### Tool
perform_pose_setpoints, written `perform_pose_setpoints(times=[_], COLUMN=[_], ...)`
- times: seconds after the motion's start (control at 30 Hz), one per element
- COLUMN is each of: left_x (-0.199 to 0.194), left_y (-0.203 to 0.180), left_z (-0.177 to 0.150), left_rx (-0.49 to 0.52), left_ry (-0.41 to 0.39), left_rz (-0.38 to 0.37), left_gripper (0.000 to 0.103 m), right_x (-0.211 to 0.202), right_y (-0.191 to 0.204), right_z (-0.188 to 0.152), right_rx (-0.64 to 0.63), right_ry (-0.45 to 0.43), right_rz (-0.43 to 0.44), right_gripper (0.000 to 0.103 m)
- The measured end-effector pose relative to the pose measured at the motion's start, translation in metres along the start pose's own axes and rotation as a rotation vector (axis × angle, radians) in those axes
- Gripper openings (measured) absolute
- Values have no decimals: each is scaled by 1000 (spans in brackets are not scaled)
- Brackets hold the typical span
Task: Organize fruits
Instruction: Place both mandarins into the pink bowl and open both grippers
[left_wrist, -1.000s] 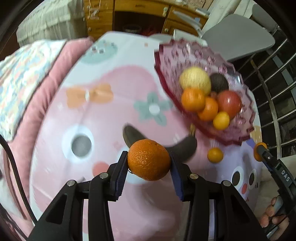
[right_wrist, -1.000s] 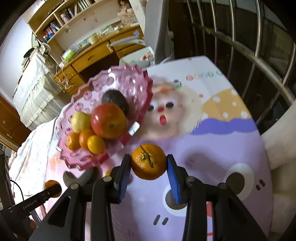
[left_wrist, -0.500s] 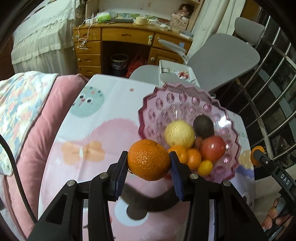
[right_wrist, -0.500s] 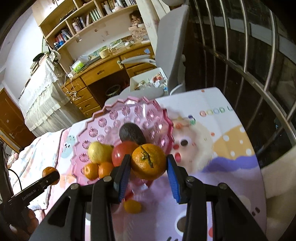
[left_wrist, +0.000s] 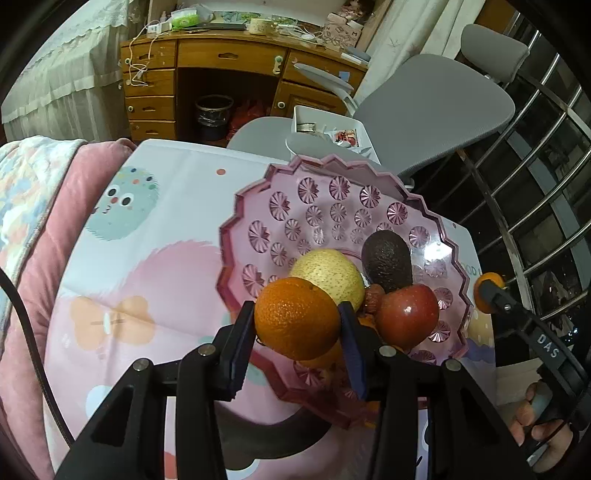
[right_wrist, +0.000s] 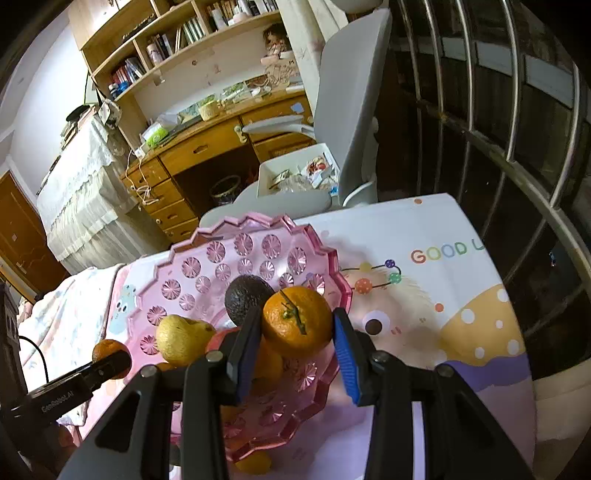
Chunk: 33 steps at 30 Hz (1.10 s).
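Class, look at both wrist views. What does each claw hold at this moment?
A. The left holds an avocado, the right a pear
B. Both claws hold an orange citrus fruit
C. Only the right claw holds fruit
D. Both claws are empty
B: the left claw is shut on an orange, and the right claw is shut on a stemmed orange, both over the pink bowl.

In the fruit bowl on the surface, the avocado lies at 2 o'clock from the pear; the apple at 4.
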<state>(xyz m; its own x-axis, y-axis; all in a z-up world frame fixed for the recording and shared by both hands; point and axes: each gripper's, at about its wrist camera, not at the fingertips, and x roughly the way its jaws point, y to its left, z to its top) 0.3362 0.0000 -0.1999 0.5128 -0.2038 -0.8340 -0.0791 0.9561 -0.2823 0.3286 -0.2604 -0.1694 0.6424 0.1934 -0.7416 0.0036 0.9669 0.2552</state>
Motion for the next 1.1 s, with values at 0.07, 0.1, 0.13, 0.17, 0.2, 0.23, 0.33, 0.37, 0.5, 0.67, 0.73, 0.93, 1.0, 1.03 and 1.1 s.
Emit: perform_pose_setpoints(times=[0.07,0.1,0.13,0.17,0.2,0.23,0.33,0.37,0.5,0.67,0.73,0.93,1.0,1.03,1.1], left_x=[4,6,7,7,6,4,-5,-7,-16,-29,-36,-49,-52,-54,-56], left_y=[-2,-3,-4,-4,-5,-7,-12,-13,-12,-4,0,13,17,19,23], left_z=[0,0,1,2,3,3,4,4,1,-6,-12,-29,-35,-39,-45], left_rx=[5,11,15,21,28,36,67,76,79,96,105,135,146,153,169], left_ry=[8,12,12,12,7,-7,-29,-33,-33,-50,-54,-41,-34,-29,-19], left_rz=[-1,-2,-3,-2,-8,-19,-28,-30,-62,-75,-83,-100,-104,-106,-105], left_gripper=[42,42,43,44,54,60,70,70,70,73,75,76,76,76,76], right_x=[9,12,15,17,18,19,17,16,7,-7,-14,-32,-37,-40,-43], right_y=[-1,-1,-1,-1,0,1,2,3,5,9,11,17,19,20,22], right_z=[-1,-2,-2,-2,-2,-2,-2,-2,-6,-21,-29,-55,-64,-70,-79], right_rx=[3,5,5,4,2,-4,-6,-6,4,18,19,18,17,17,17], right_ry=[24,36,44,49,51,51,47,43,18,-1,-6,-25,-31,-35,-38], right_rz=[7,10,14,19,22,29,31,34,48,57,53,42,32,24,16], right_gripper=[39,39,40,40,40,40,41,42,52,54,54,55,55,55,55])
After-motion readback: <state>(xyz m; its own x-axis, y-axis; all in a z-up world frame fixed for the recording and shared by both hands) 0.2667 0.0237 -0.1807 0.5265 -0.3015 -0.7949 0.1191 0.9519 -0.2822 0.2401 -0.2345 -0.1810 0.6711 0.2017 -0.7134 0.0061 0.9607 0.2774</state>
